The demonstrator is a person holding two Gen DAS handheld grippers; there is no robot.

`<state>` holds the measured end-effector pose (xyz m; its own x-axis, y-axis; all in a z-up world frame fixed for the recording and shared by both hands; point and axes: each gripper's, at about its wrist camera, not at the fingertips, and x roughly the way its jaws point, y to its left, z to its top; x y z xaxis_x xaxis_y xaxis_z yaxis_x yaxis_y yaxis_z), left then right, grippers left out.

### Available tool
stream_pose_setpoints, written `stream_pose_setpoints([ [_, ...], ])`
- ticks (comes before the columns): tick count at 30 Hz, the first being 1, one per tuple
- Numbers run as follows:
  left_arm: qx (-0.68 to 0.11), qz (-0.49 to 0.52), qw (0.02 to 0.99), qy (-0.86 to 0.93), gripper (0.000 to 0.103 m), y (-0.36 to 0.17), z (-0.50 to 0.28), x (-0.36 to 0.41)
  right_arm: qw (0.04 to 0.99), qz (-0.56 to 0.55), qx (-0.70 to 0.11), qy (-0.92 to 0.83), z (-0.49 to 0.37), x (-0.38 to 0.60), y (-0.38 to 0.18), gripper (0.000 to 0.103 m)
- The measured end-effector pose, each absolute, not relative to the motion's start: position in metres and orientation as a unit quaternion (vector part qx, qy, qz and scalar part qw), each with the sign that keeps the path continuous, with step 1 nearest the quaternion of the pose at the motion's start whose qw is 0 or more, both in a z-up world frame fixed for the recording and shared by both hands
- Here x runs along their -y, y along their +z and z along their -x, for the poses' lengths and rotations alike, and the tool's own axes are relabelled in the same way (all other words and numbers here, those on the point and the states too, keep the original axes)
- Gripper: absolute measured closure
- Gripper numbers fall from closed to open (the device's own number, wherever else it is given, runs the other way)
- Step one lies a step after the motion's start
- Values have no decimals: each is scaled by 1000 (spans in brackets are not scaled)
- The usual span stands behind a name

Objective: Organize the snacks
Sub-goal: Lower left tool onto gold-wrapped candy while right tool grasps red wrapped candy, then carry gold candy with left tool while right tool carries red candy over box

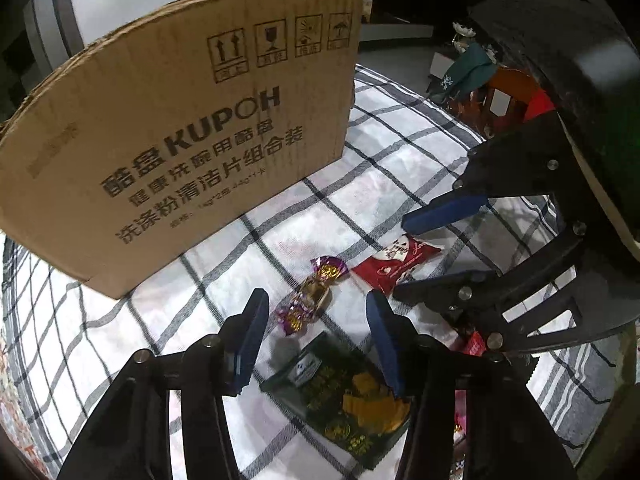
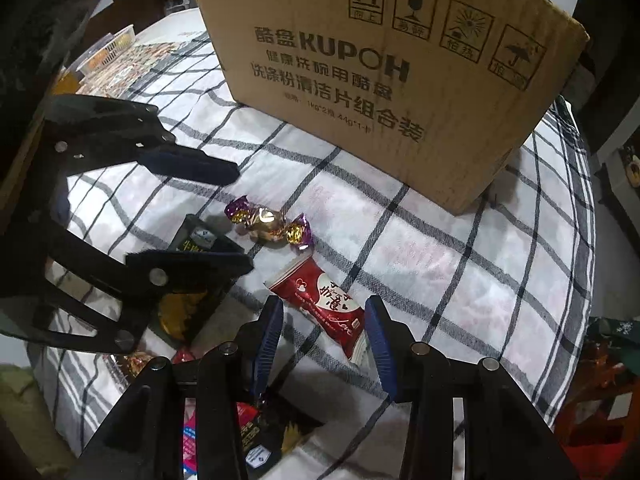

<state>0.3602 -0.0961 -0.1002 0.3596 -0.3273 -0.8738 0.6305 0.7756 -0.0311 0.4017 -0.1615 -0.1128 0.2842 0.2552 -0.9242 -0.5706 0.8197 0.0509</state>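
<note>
- 2 grippers are lowered over a checked cloth [image 1: 400,168], side by side and both pointing steeply down.
- Left gripper [image 1: 318,316]: its blue-padded jaws stand partly spread and grip nothing. A dark green snack packet [image 1: 344,392] lies flat on the cloth under and between the fingers; whether a pad touches it cannot be told.
- Right gripper [image 2: 324,320]: jaws partly spread, empty. The near end of a red snack packet [image 2: 324,300] lies between the fingertips, with a visible gap to each pad.
- Red snack packet: flat on the cloth, its long axis running from the right gripper's jaws up and left toward the candy. In the left wrist view it lies between the right gripper's 2 fingers.
- Purple-and-gold wrapped candy [image 1: 310,292]: just ahead of the left gripper's fingertips, near the red packet but apart from it. In the left wrist view its long axis runs diagonally, with 1 twisted end toward the box and the other toward the left finger.
- More wrapped snacks [image 2: 224,432] lie partly hidden beneath the right gripper's frame.
- Cardboard box [image 1: 180,140]: upright on the cloth beyond all the snacks, printed side facing the grippers.
</note>
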Motion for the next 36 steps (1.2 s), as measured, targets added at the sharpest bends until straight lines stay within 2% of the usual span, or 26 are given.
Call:
stream_pose_setpoints([
  [13, -501, -146, 800, -296, 65, -110, -369, 94, 774, 156, -541, 289, -413, 155, -123, 60],
  [14, -502, -146, 800, -296, 68, -112, -369, 95, 773, 155, -544, 289, -414, 154, -125, 60],
  [18, -504, -143, 799, -296, 81, -114, -370, 98, 776, 135, -544, 289, -412, 154, -126, 76],
  [19, -505, -142, 798, -298, 83, -115, -369, 98, 779, 132, -543, 285, -412, 154, -125, 76],
  [36, -479, -105, 830, -265, 86, -83, -345, 90, 827, 54, -515, 219, -399, 175, -96, 78],
])
